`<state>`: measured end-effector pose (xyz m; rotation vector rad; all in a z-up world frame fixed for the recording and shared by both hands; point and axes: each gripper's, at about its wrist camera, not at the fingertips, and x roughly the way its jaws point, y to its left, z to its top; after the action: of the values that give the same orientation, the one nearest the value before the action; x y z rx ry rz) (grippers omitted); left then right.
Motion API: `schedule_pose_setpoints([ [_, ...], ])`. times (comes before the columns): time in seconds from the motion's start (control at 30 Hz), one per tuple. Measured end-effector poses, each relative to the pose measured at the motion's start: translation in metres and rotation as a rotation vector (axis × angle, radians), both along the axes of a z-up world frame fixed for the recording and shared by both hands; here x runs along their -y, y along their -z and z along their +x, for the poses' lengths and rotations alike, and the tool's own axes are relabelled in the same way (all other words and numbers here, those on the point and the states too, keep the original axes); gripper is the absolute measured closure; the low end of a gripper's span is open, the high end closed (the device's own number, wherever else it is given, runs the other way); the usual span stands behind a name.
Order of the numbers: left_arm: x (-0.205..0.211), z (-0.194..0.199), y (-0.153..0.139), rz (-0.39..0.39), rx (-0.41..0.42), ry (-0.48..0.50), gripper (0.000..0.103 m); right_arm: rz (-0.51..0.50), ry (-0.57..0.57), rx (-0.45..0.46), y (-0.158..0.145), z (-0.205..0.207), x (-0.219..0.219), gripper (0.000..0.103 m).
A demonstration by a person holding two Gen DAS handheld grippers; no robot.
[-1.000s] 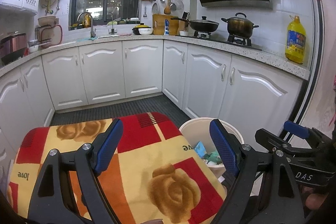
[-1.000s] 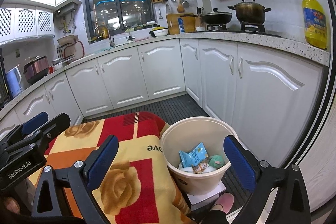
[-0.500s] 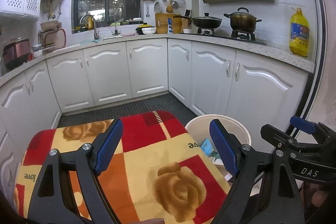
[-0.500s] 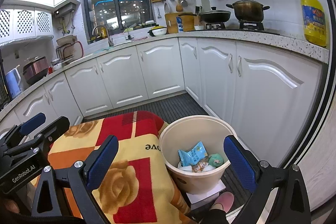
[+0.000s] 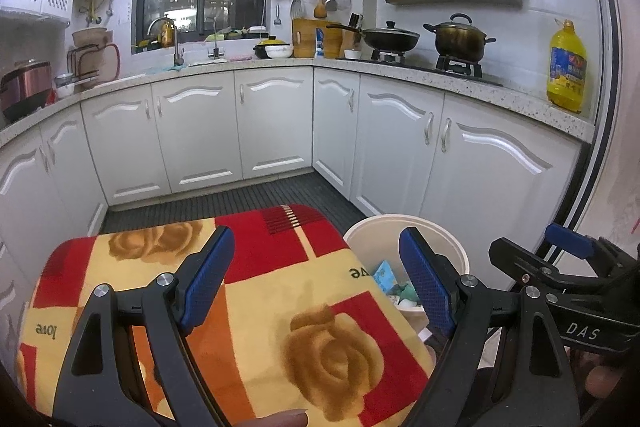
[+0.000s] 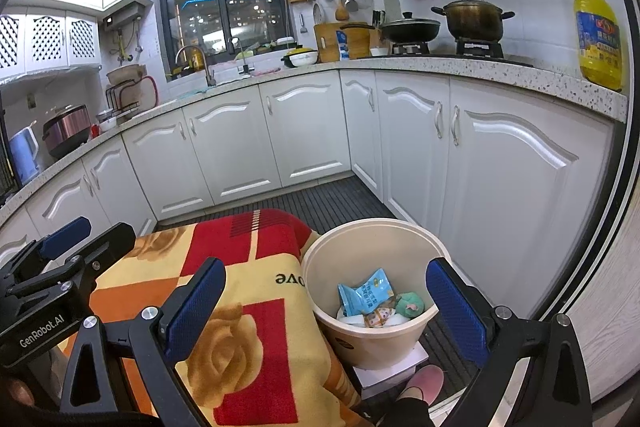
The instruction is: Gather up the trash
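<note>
A cream trash bucket [image 6: 372, 343] stands on the floor right of a table under a red, yellow and orange rose cloth [image 6: 256, 311]. In it lie a blue snack packet [image 6: 366, 293], a green crumpled piece [image 6: 410, 303] and other scraps. My right gripper [image 6: 326, 301] is open and empty, held above the bucket and the cloth's right edge. My left gripper [image 5: 318, 277] is open and empty above the cloth [image 5: 256, 307], with the bucket [image 5: 360, 239] behind its right finger. Each gripper shows at the side of the other's view.
White kitchen cabinets [image 6: 304, 135] wrap around the back and right under a speckled counter. A yellow oil bottle [image 6: 598, 35], a pot [image 6: 472, 17] and a pan stand on it. The dark ribbed floor [image 6: 320, 199] runs beyond the table. A pink slipper [image 6: 424, 381] is beside the bucket.
Both views have shifted slightly, as if the grippers rose or tilted up a little. Both stay open and empty. The bucket's contents are unchanged.
</note>
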<state>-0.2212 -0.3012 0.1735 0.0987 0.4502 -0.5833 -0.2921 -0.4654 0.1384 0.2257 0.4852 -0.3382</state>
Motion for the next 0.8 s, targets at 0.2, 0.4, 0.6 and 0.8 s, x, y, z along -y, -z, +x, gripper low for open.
schedule_pose_setpoints([
  [0.2, 0.003, 0.0014, 0.0011, 0.005, -0.008, 0.009, 0.019, -0.003, 0.001, -0.003, 0.0009, -0.0008, 0.0021, 0.003],
  [0.4, 0.0027, 0.0046, 0.0037, 0.0, -0.03, 0.013, 0.019, -0.001, -0.003, -0.013, 0.0023, 0.0016, 0.0035, 0.003],
  [0.6, 0.0029, 0.0072, 0.005, -0.001, -0.037, 0.012, 0.019, 0.005, -0.003, -0.02, 0.0036, 0.0033, 0.0063, 0.003],
  [0.8, 0.0035, 0.0044, 0.0067, 0.001, -0.007, 0.022, 0.019, 0.005, -0.002, -0.032, 0.0065, 0.0062, 0.0087, 0.003],
])
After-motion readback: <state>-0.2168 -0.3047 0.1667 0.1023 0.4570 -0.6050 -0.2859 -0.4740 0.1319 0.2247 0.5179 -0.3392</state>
